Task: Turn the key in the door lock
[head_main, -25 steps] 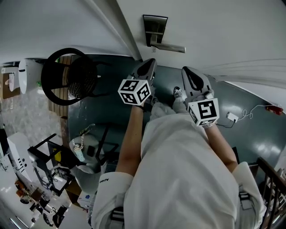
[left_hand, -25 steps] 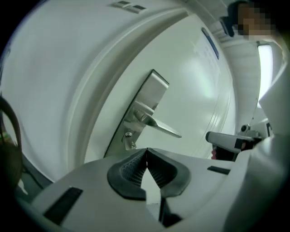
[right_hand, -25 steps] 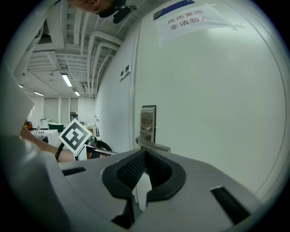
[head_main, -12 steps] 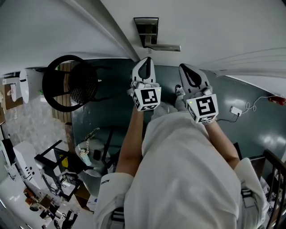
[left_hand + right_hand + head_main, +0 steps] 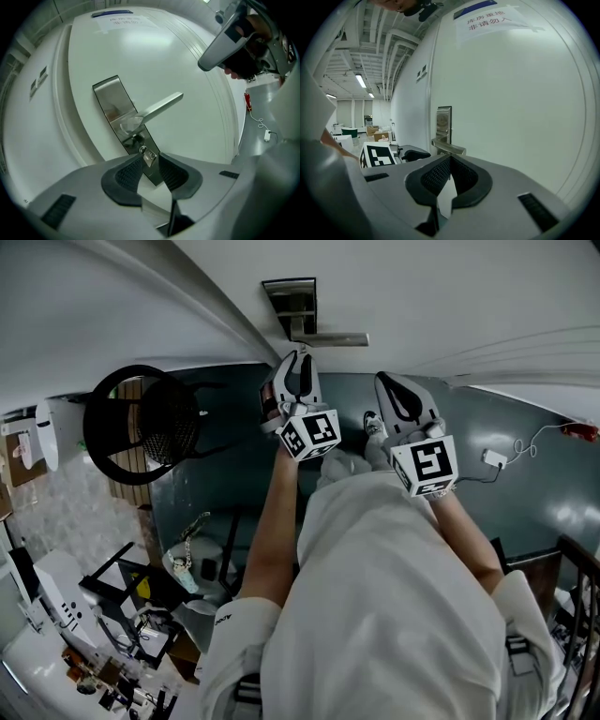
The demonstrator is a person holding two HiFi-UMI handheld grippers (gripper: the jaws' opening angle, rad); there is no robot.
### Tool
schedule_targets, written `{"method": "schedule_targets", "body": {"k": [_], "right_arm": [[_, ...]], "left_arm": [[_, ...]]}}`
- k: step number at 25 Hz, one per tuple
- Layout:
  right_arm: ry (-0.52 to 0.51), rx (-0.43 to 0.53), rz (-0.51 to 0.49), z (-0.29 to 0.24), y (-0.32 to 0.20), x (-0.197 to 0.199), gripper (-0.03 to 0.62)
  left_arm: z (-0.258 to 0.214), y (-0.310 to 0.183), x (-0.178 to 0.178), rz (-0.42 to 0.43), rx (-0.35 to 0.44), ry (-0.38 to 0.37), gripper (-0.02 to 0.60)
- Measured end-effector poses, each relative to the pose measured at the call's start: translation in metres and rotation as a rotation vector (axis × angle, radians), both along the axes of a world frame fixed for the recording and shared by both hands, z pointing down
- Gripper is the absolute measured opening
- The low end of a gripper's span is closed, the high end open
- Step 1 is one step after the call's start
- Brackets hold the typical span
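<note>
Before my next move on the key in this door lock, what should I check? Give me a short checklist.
1. Key seated in the lock plate below the door handle: ok.
2. Key lined up between the left gripper jaws: ok.
3. Left gripper gripping the key: not ok. Its jaws have just been opening and now stand apart, pads off the key.
4. Right gripper out of the way: ok. It is shut, empty and short of the handle.
5. Lock fully turned: cannot tell.

White short-sleeved shirt (image 5: 394, 615); grey left hand-held gripper (image 5: 298, 365) with black-and-white marker cube (image 5: 311, 434).
</note>
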State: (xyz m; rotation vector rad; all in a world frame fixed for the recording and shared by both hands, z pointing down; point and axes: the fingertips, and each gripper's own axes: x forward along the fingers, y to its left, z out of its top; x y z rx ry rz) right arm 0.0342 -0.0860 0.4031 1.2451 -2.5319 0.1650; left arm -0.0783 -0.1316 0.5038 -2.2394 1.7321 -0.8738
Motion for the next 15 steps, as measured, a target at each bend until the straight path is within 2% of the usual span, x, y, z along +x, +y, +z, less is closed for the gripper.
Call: {"method": "schedule_targets", "body": {"k": [6, 11, 15], "right_arm": [[0.009, -0.008, 0.018, 0.002, 0.0, 0.004, -0.008], [0.013, -0.011, 0.03, 0.006, -0.003, 0.005, -0.008], [0.016, -0.012, 0.045, 0.002, -0.003, 0.008, -0.008]], "left_arm": [[0.011, -0.018, 0.001, -0.047, -0.014, -0.042, 0.114], [0.015, -0.028, -0.004, -0.116, -0.015, -0.025, 0.112], [0.01, -0.027, -0.004, -0.128, -0.011, -0.019, 0.077]]}}
